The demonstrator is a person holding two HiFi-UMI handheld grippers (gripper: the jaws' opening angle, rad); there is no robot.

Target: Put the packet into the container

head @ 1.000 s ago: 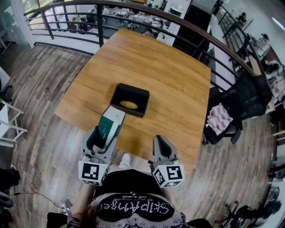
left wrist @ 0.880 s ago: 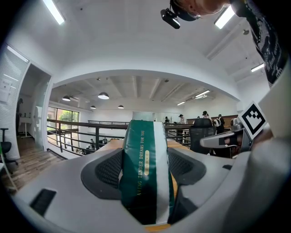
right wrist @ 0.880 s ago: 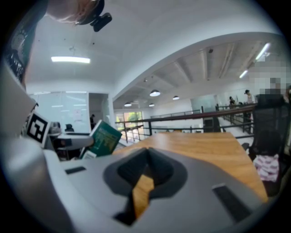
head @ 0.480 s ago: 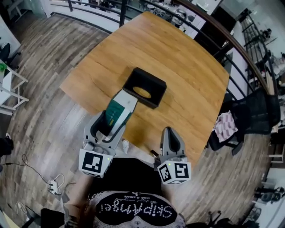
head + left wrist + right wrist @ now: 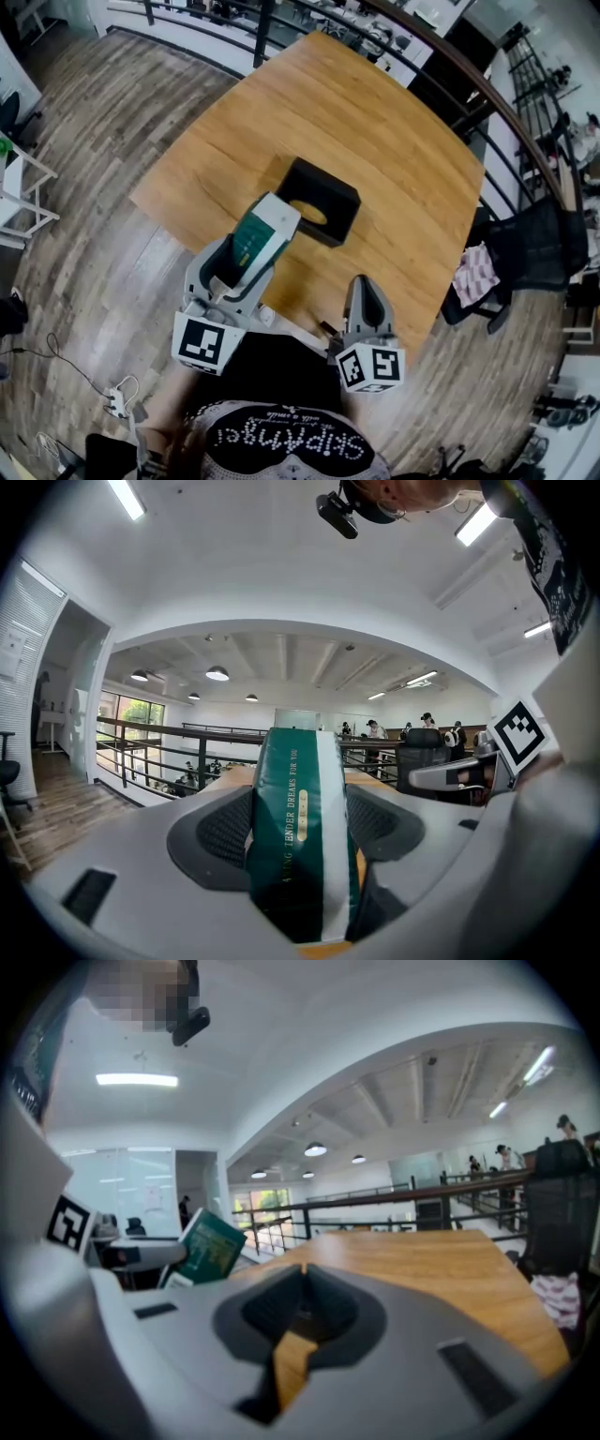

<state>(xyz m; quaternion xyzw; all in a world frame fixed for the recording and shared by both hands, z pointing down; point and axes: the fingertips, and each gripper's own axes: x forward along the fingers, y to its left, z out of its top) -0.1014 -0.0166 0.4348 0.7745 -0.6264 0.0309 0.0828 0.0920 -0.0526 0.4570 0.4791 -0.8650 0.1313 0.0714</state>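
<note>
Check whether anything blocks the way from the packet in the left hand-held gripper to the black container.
Nothing visible does. The packet, clamped in the left hand-held gripper, points at the container, whose top is open; no object shows on the table between them. The right hand-held gripper is off to the side, shut.

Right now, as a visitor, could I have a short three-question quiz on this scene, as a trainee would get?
1. True or false: the packet already lies inside the black container.
2. Which tongs hold the packet? A) left B) right C) neither
3. Fill in: the container stands on the wooden ____.
Key: 1 false; 2 A, the left tongs clamp it while the right tongs are shut and empty; 3 table.
</note>
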